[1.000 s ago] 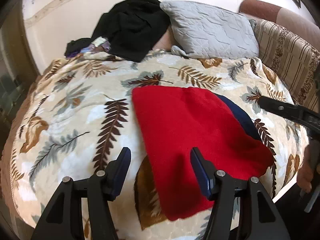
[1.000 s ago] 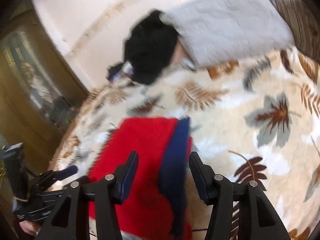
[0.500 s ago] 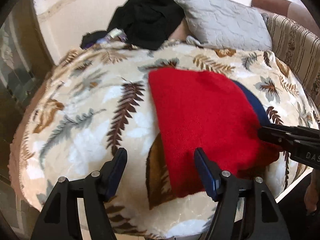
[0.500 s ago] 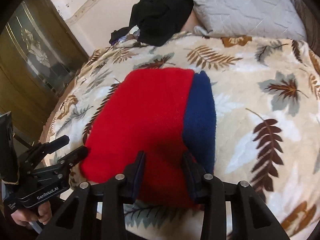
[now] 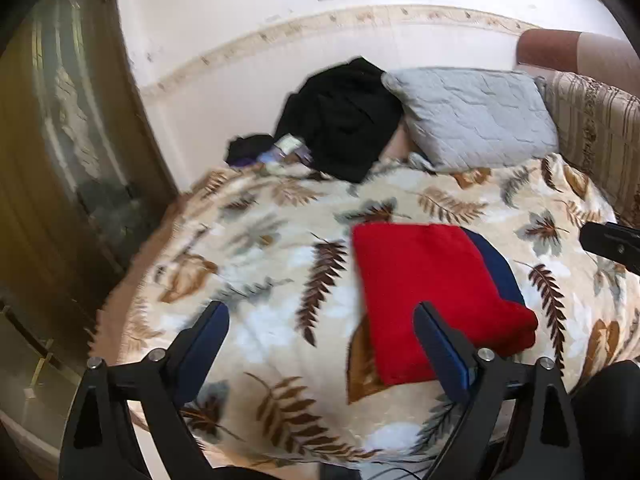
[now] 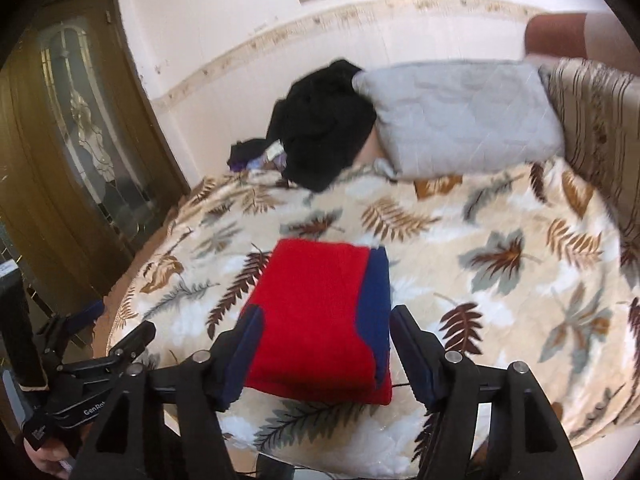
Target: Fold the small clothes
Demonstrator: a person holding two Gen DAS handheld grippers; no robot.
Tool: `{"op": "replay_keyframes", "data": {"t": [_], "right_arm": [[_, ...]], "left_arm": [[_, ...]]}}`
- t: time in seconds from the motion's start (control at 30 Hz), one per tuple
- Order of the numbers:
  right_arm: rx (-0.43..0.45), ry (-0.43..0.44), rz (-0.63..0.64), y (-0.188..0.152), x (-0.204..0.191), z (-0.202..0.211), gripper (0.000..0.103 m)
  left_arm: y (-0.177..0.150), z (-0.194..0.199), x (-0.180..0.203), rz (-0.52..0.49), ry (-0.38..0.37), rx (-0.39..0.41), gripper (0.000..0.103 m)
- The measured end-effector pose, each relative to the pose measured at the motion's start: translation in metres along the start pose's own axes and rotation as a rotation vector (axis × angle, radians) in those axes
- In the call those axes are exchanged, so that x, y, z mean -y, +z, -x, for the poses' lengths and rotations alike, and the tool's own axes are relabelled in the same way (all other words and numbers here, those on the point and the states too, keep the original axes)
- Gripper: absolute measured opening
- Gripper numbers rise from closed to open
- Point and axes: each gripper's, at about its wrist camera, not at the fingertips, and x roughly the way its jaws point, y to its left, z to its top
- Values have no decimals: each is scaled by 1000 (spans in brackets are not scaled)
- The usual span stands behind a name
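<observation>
Your folded red cloth lies on the leaf-print blanket near its front edge, a blue layer showing along its right side. Your left gripper is spread wide and holds nothing. Your right gripper is spread too, its jaws either side of the cloth's near end, not pinching it. Behind, a black garment leans against a grey pillow; small items beside the garment are too blurred to make out.
</observation>
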Motion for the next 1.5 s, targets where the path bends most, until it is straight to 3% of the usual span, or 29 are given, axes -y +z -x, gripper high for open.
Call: {"op": "replay_keyframes", "data": {"t": [0.17,0.73,1.5], "right_arm": [[8,-27,-4,-3,-13,20,69],[91,-58,14,-4,-33,79,70],[145,-39,27,-7,-59,123,70]], "left_arm": [[3,25,6,-61,74,33,94],[27,104,-5,4,-4,127,94],[43,158,-13,35,11,225,94]]}}
